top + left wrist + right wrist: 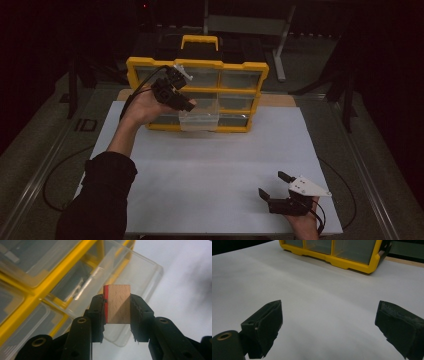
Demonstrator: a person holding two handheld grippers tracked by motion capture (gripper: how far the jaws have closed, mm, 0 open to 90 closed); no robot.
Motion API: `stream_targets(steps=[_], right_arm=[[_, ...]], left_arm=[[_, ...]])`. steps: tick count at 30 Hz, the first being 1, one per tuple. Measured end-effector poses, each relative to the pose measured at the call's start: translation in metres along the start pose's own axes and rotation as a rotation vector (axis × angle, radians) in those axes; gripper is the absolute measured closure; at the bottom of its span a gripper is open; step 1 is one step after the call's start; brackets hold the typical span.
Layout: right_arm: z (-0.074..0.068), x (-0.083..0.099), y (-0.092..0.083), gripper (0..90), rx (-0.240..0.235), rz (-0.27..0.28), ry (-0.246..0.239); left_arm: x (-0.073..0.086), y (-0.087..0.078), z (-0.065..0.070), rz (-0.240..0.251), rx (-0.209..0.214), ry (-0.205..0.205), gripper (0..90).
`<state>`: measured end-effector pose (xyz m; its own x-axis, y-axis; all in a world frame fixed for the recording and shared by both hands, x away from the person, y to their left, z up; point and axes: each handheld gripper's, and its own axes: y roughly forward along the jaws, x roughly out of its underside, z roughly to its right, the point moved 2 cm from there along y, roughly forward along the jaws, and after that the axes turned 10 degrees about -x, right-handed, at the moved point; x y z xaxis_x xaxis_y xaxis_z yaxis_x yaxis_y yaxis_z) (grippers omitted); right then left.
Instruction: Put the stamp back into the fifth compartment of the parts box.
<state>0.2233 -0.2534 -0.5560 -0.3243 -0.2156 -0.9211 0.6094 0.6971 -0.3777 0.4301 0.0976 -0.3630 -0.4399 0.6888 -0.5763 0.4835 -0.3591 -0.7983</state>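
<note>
Left side of the table: the left gripper is raised in front of the yellow organizer, held in the person's left hand, dark sleeve below. In the left gripper view its jaws are clamped on a small wooden block. The block sits upright between the pads, bare wood facing the camera, a red face along its left edge against the left pad. It is held clear of the table.

Directly behind the block in that view lies a clear drawer, pulled out of the organizer and standing open. In the high view the drawer projects from the lower middle of the organizer front, just beside the left gripper's tips. Whether the block is over the drawer's opening or just short of it cannot be told.

Centre: the organizer stands upright at the far edge of the white sheet, handle on top, its other clear drawers closed.

Right side: the right gripper rests low at the near right corner of the sheet, well apart from the organizer. In the right gripper view its jaws stand wide apart, nothing between them, bare sheet beyond and the organizer farther off.
</note>
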Motion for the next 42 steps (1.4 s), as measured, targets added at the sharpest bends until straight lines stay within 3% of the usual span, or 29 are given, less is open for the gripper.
stream_targets(steps=[13,28,42], right_arm=[[-0.001,0.000,0.002,7.5,0.004,-0.015,-0.014],[-0.001,0.000,0.002,7.5,0.006,-0.015,-0.014],[-0.002,0.000,0.002,7.5,0.003,-0.018,-0.013]], left_arm=[[-0.003,0.012,-0.002,-0.022,-0.047,-0.041,66.4],[-0.005,0.021,0.002,-0.041,-0.048,-0.052,66.0],[0.002,0.014,0.000,-0.015,-0.133,-0.098,19.6]])
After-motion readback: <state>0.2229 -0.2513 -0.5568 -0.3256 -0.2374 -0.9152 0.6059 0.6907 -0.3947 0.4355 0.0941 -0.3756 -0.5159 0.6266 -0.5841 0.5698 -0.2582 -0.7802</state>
